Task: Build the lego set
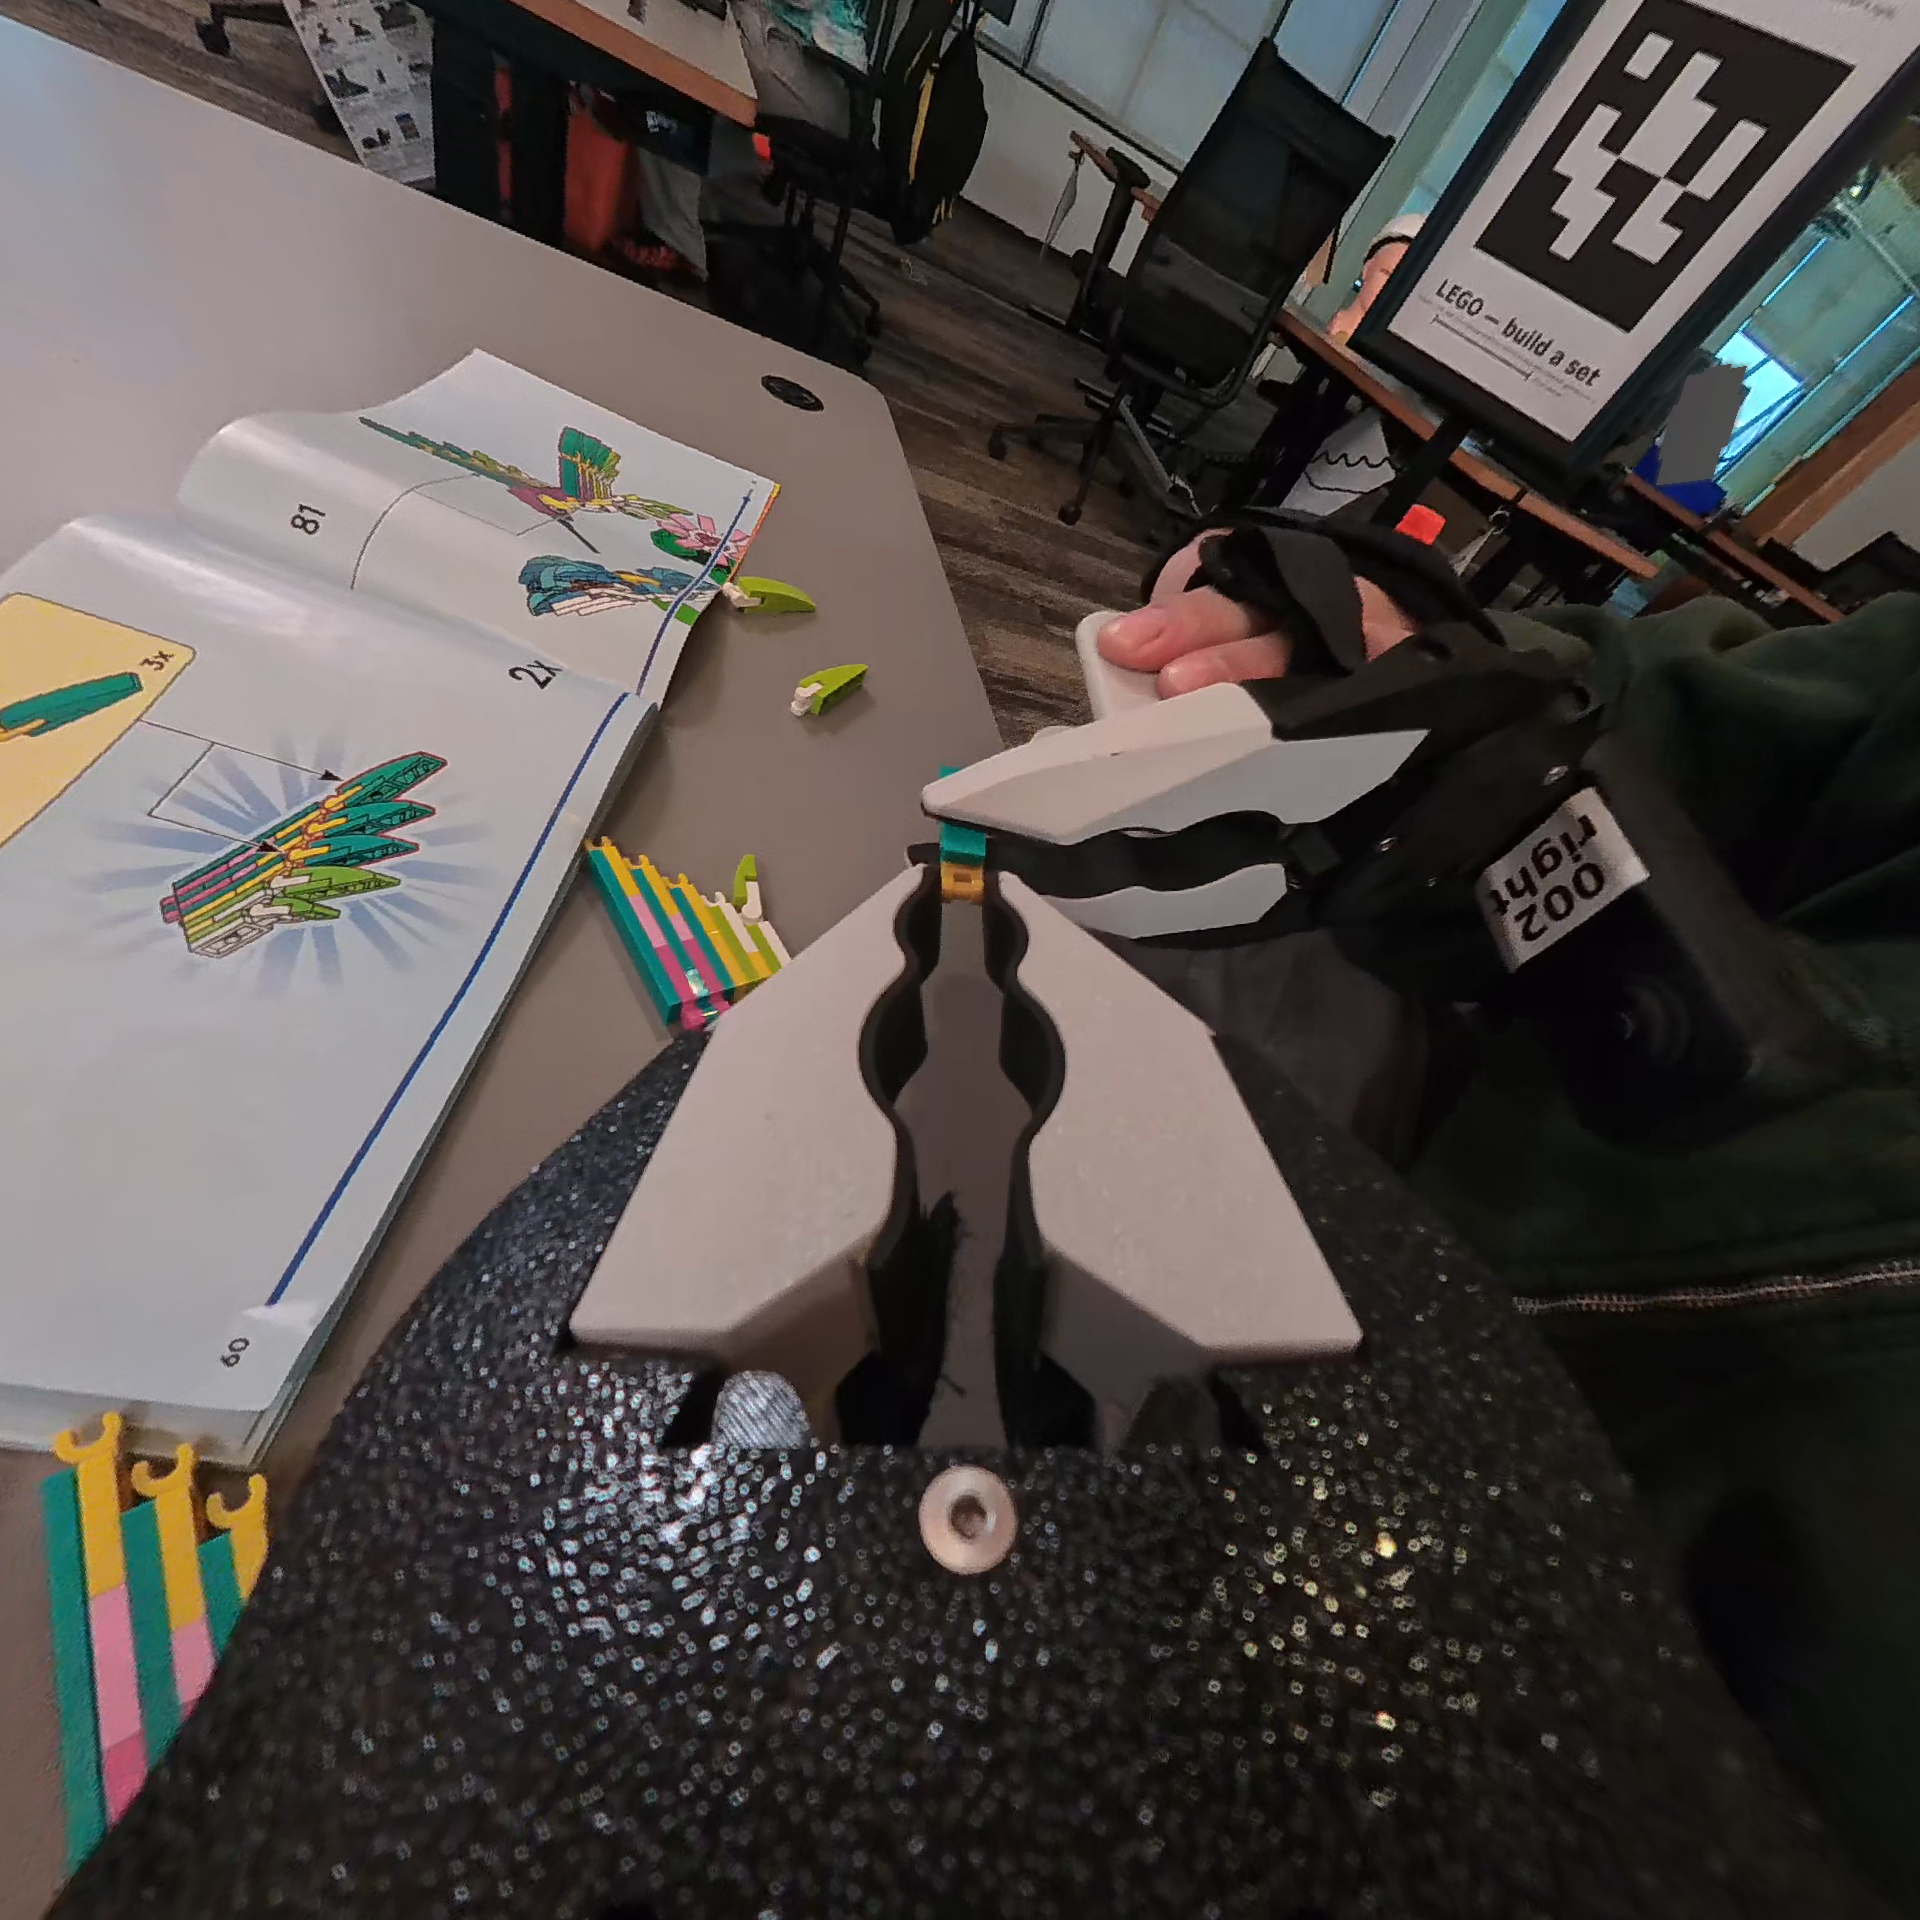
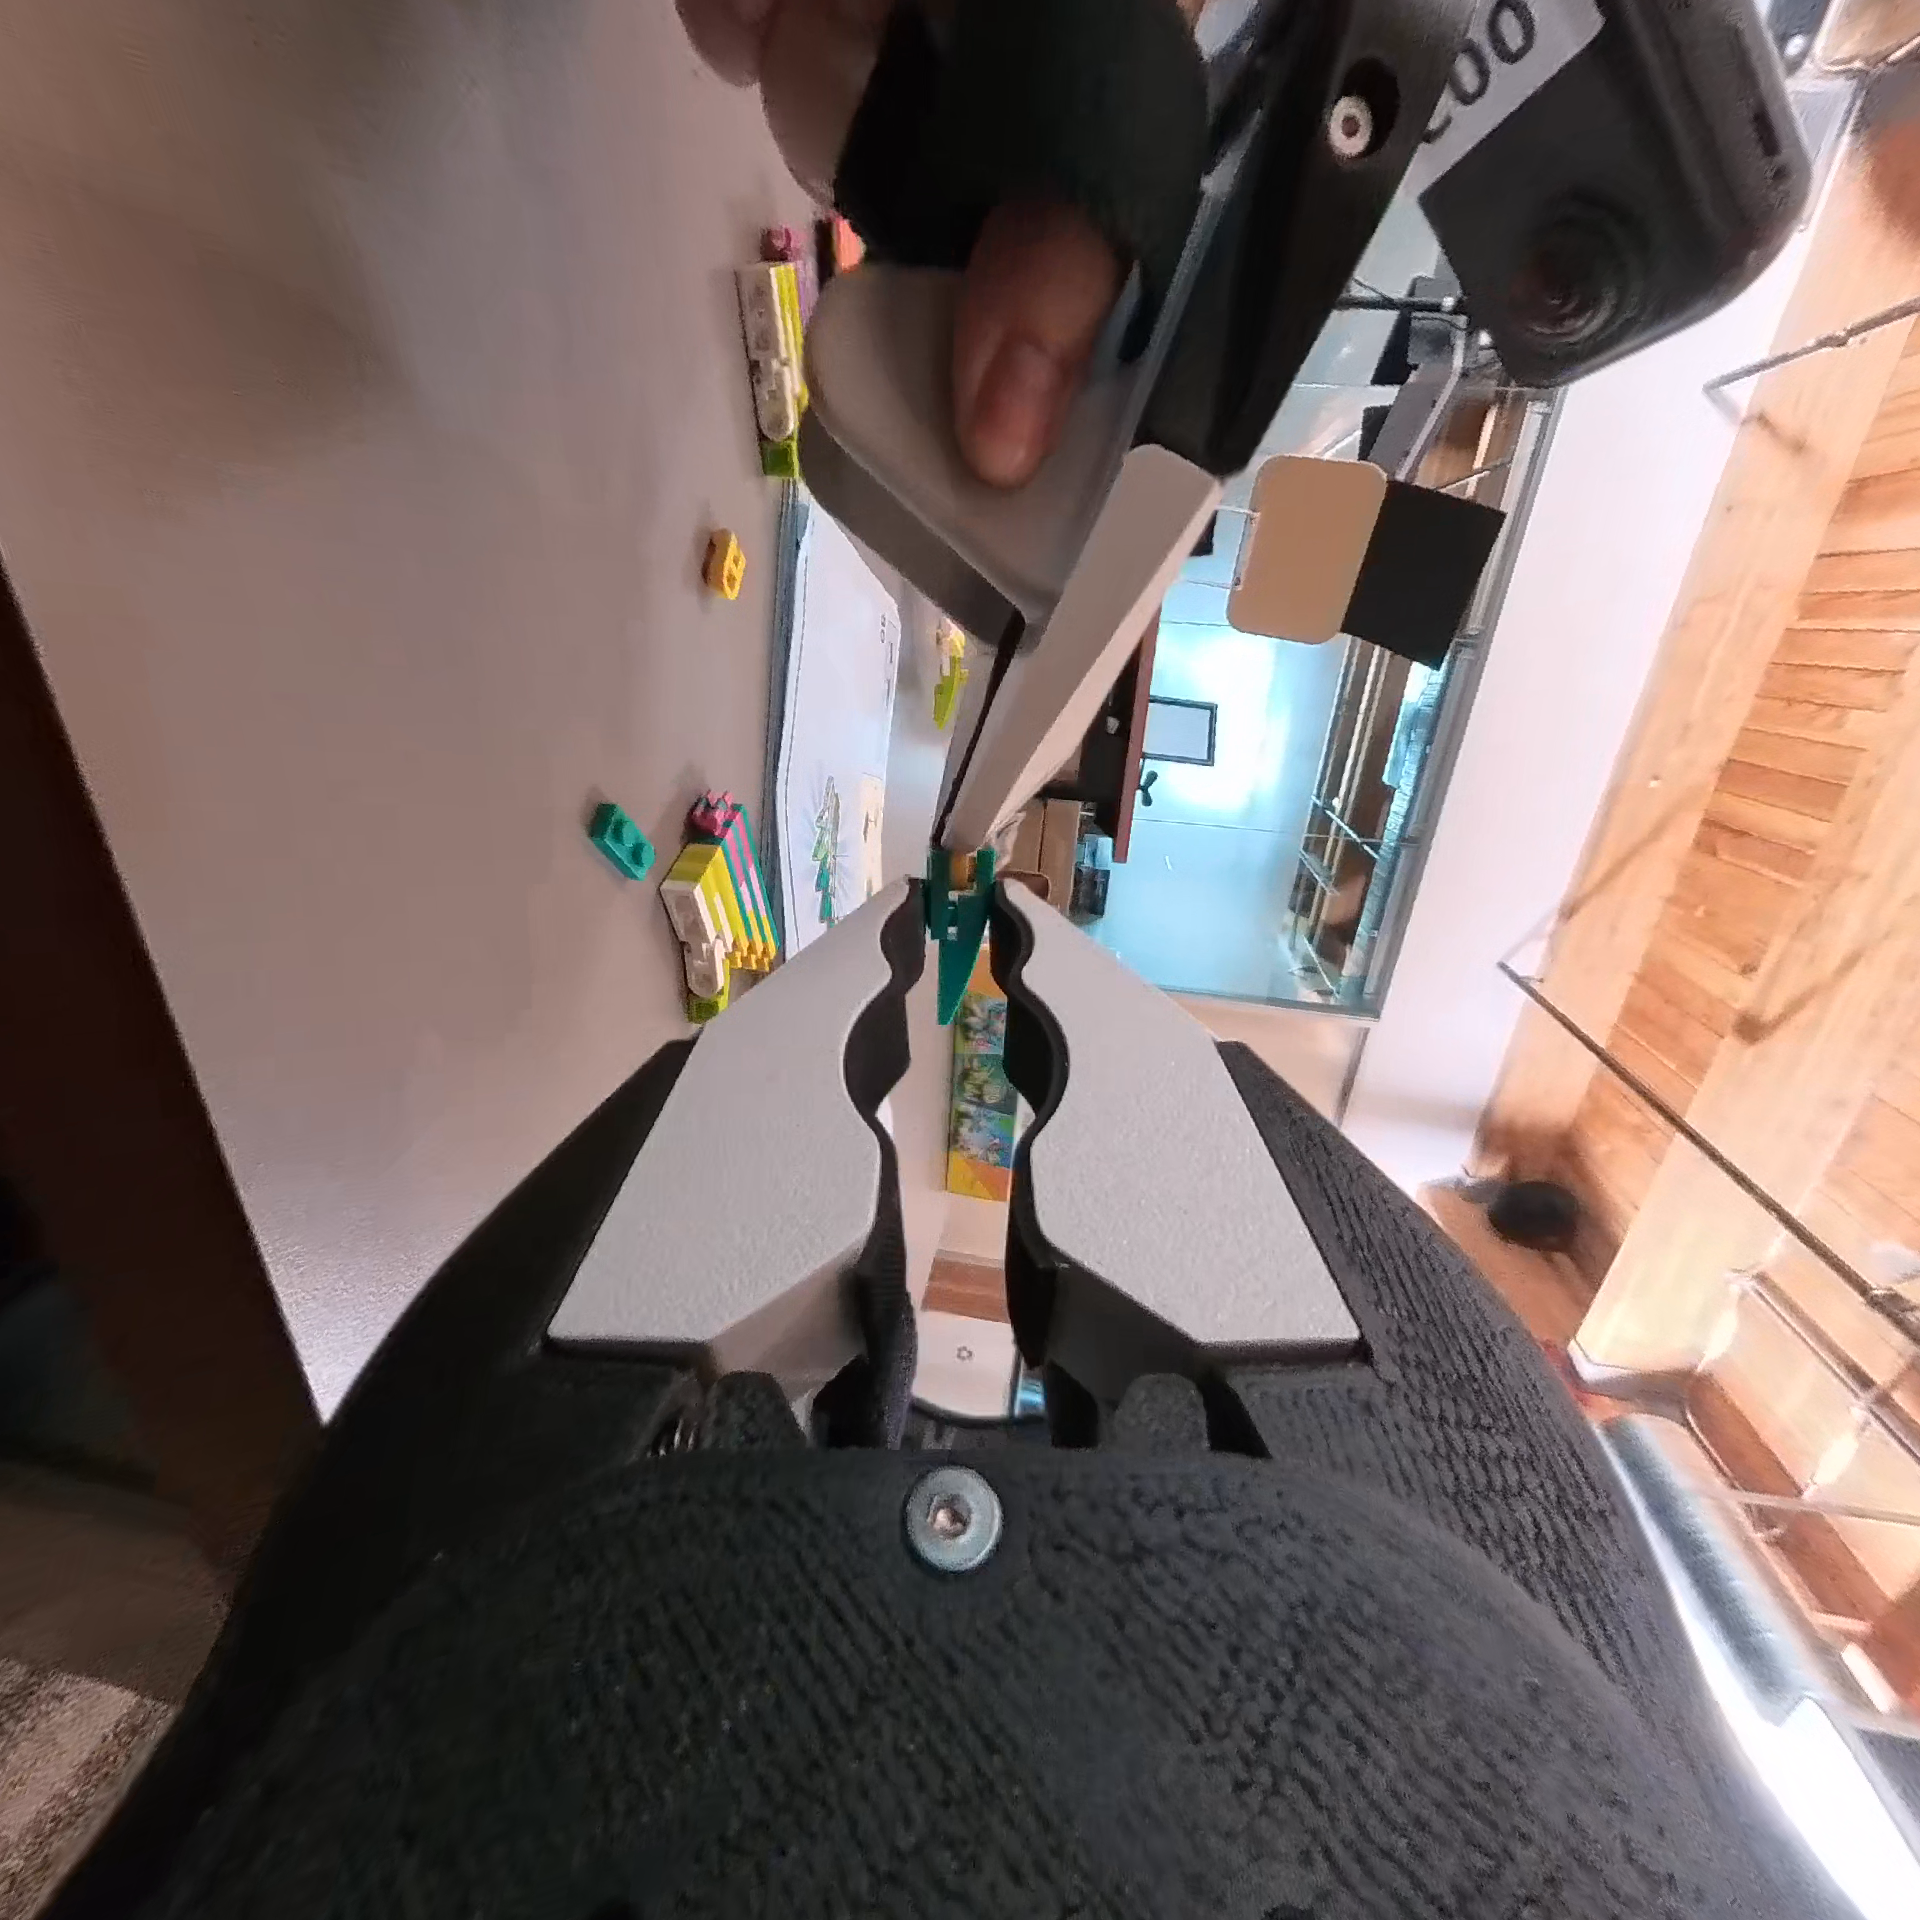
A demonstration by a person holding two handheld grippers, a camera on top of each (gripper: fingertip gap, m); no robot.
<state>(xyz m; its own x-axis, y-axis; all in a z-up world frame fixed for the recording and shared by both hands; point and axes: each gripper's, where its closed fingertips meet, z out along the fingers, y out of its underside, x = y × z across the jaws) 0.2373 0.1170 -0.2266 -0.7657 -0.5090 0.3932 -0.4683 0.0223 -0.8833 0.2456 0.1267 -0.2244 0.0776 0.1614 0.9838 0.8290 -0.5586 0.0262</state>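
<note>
My left gripper [image 1: 962,898] is shut on a small yellow lego piece [image 1: 962,881] at its fingertips. My right gripper [image 1: 928,828] reaches in from the right and is shut on a teal wedge piece [image 1: 961,840] that sits against the top of the yellow one. In the right wrist view my right gripper [image 2: 956,896] pinches the teal wedge [image 2: 951,951], its point towards the camera. The left gripper [image 2: 961,826] comes down from above, with the yellow piece [image 2: 982,864] touching the teal one. Both are held above the table edge.
An open instruction booklet [image 1: 312,831] lies on the grey table [image 1: 208,260]. A striped wing assembly [image 1: 686,935] lies beside it, another [image 1: 135,1600] at the bottom left. Two lime wedges [image 1: 779,594] [image 1: 831,688] and a loose teal plate [image 2: 621,837] lie nearby. Both grippers' tips are close together, under 4 cm apart.
</note>
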